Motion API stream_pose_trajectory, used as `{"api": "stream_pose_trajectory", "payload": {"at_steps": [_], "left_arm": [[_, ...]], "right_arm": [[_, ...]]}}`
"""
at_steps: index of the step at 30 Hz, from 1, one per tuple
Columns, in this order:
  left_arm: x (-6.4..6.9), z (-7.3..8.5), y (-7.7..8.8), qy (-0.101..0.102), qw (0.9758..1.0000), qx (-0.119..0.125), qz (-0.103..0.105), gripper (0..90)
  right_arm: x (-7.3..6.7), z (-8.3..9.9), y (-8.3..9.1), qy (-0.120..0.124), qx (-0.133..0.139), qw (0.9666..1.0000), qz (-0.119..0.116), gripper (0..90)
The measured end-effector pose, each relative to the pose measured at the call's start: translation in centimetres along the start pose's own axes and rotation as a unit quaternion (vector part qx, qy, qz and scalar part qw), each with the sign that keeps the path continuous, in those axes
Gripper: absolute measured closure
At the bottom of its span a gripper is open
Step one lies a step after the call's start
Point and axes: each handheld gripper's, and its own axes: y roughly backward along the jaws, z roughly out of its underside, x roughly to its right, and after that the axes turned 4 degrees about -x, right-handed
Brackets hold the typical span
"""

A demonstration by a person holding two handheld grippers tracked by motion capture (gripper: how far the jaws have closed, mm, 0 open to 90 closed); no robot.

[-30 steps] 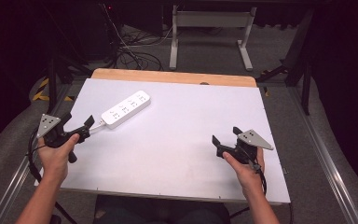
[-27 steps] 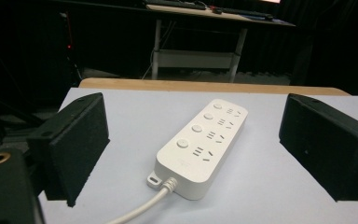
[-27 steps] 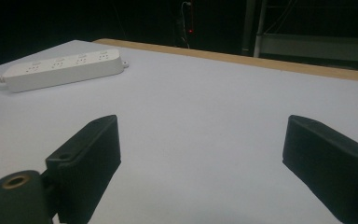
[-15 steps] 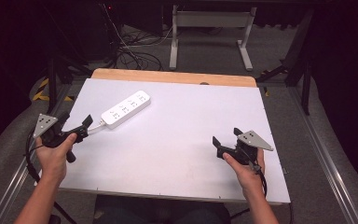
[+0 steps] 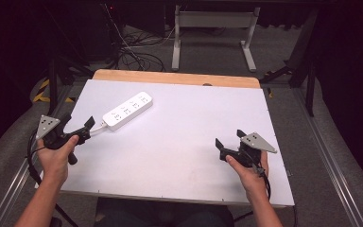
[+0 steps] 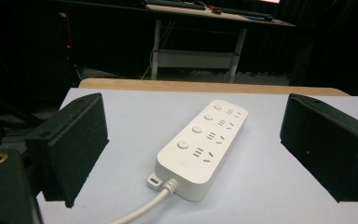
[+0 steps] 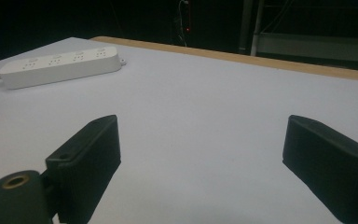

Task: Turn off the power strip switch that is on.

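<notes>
Both grippers' jaws gape empty; left gripper (image 5: 79, 127) near power strip (image 5: 127, 110) could probably snag its cord.

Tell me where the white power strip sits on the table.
In the high view, the white rectangular power strip lies diagonally on the white table's far-left part, just ahead of the open left gripper.
</notes>
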Motion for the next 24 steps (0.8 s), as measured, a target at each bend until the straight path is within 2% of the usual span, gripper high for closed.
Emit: {"api": "stream_pose_trajectory", "payload": {"at_steps": [24], "left_arm": [[-0.21,0.08,-0.13,-0.004,1.0000,-0.001,0.001,9.7]], "right_arm": [[0.01,0.06,-0.13,0.002,-0.004,1.0000,0.002,11.7]]}}
